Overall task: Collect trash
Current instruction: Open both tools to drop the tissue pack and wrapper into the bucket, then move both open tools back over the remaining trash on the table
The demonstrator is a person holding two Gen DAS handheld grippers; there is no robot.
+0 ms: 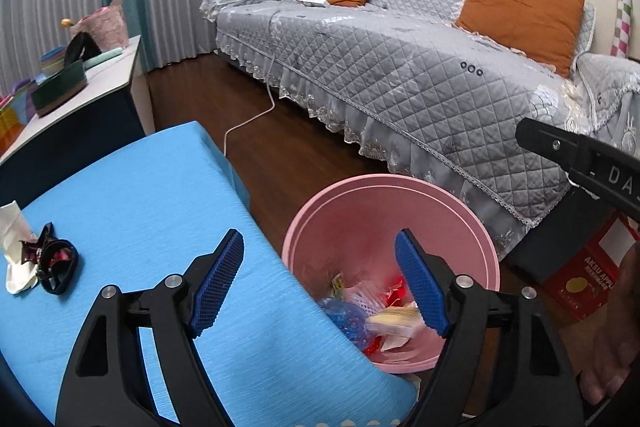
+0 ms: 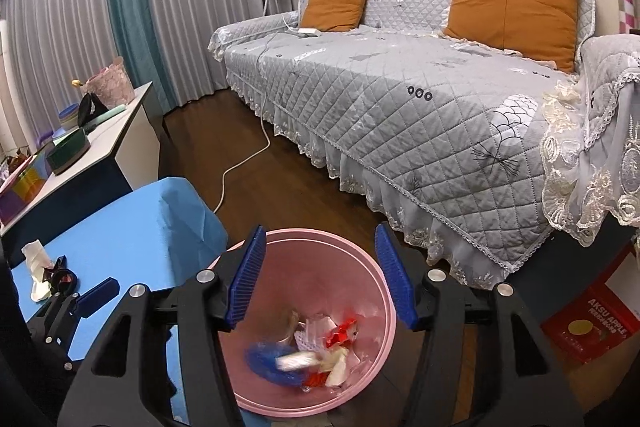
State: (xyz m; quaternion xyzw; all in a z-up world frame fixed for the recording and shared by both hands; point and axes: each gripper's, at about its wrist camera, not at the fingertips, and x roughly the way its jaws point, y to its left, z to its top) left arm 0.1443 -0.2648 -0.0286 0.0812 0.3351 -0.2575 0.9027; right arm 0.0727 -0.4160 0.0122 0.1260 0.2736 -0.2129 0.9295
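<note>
My left gripper [image 1: 318, 283] is hanging open and empty over the worktop [image 1: 132, 187] edge, nearer than my open right gripper [image 2: 320, 277] over the pink bin [image 2: 384, 311] to the crumpled wrappers [image 1: 42, 259] lying far left.

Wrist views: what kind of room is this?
Most likely a home living room: a sofa under a quilted grey cover with orange cushions, pleated floor-length curtains, and wood flooring around a pink trash bin.
</note>
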